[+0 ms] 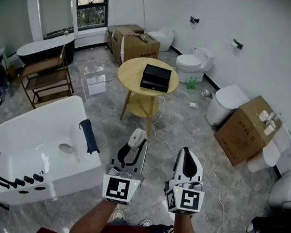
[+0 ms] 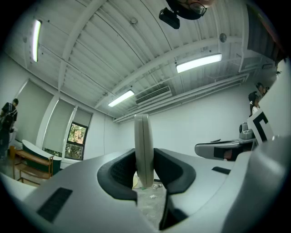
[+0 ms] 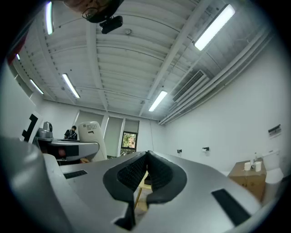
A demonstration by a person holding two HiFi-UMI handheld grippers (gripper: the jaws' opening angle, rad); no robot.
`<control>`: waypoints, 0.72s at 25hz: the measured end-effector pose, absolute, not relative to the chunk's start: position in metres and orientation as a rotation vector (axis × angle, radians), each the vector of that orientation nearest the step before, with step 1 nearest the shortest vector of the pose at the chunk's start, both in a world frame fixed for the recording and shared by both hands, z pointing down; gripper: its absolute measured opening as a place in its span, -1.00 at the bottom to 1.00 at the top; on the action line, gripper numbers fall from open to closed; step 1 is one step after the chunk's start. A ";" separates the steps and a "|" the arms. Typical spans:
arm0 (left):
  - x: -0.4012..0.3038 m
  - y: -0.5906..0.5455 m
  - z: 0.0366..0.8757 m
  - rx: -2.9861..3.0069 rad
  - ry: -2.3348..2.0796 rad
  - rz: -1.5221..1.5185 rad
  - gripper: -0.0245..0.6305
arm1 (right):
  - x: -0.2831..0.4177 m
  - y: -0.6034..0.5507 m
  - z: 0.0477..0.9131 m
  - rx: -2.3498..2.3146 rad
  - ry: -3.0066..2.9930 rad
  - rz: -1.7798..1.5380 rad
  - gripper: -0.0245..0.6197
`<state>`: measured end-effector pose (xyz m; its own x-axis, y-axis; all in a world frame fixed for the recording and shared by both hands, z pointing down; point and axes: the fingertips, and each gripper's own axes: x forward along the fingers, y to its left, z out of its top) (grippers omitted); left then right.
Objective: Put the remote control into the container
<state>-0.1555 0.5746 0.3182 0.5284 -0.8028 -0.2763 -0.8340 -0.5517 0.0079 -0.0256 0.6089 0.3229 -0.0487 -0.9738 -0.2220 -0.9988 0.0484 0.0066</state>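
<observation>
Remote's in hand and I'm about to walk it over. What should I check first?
1. Grip on remote control: ok, upright in the left tongs.
2. Spare right tongs: ok, shut on nothing.
3. Sight of container: ok, black box on the round table ahead.
4. Opening of container: cannot tell from here.
5. Route to table: not ok, a cable trails across it.

Remote control: pale grey-white, slim and long. It stands upright and edge-on in the left gripper view, its lower end clamped between the dark fingers of the left gripper, its top poking out past them. Container: black, shallow, rectangular box, lying flat on the round yellow table, well apart from the remote control.
</observation>
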 end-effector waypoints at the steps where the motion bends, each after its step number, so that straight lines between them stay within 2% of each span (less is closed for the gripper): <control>1: -0.159 0.573 0.318 -2.637 1.418 0.379 -0.57 | -0.029 0.608 0.324 -2.054 2.157 0.234 -0.86; 18: -0.237 0.544 0.322 -2.632 1.412 0.422 -0.57 | -0.109 0.576 0.331 -2.076 2.179 0.281 -0.86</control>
<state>-0.2367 0.5438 0.3216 0.5246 -0.7960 -0.3019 -0.8311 -0.5558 0.0213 -0.1089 0.5764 0.3310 -0.0526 -0.9756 -0.2130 -0.9977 0.0424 0.0522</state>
